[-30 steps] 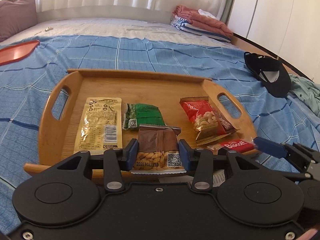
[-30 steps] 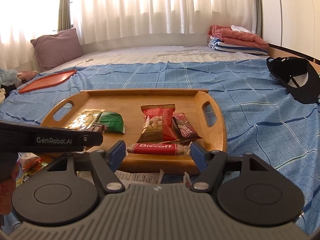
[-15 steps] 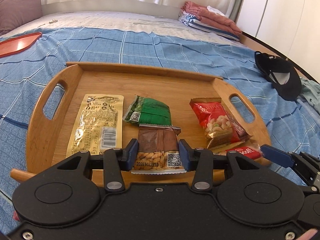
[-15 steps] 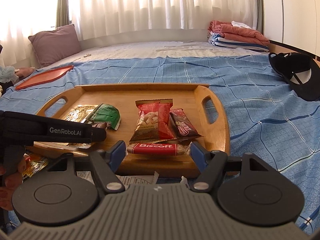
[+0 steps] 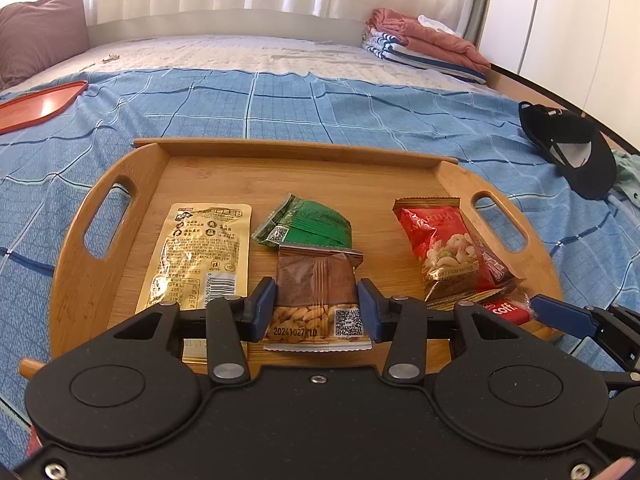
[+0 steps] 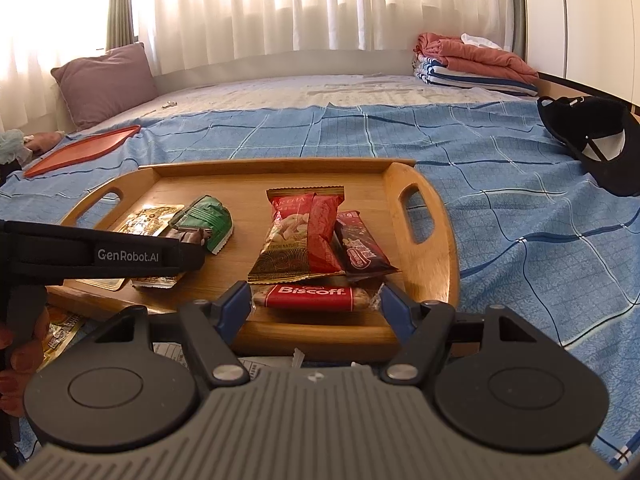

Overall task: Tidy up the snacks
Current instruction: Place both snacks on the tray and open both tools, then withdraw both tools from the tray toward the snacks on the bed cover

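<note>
The wooden tray's far half lies bare; nearer, packets crowd it, apparently leaving narrow gaps.

A bedroom in a home: a wide bed under a blue checked cover fills the room. A mauve pillow lies at ten o'clock, folded laundry at one o'clock, sheer curtains hang at twelve, and a black cap rests at two o'clock.
</note>
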`<move>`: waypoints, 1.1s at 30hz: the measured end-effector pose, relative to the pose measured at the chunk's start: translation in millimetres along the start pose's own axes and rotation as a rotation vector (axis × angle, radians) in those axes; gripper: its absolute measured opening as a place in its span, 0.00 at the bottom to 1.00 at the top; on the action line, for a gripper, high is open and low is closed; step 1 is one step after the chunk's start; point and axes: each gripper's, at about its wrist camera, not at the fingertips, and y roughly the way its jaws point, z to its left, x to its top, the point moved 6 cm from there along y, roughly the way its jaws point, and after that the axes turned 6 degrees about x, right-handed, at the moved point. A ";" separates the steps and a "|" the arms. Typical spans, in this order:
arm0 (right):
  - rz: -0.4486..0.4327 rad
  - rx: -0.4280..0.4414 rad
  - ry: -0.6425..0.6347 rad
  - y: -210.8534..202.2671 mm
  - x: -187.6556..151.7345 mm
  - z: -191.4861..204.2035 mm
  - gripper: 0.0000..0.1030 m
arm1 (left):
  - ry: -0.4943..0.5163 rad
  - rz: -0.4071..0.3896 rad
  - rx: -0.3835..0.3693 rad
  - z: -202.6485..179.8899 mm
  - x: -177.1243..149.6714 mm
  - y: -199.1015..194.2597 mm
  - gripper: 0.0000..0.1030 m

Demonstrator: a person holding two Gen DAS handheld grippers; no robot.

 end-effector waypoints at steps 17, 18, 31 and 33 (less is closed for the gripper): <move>-0.024 0.002 -0.009 -15.6 1.6 4.6 0.85 | 0.034 -0.051 -0.005 6.8 1.8 -35.1 0.84; -0.026 0.000 -0.012 -18.0 1.5 5.1 0.85 | 0.030 -0.052 -0.007 8.9 1.2 -38.8 0.84; -0.048 0.017 0.010 -59.9 -11.7 12.2 0.91 | 0.039 -0.117 0.015 37.6 -24.5 -96.4 0.92; -0.054 0.015 0.002 -67.3 -15.0 14.6 0.92 | 0.039 -0.126 0.021 42.3 -29.4 -104.5 0.93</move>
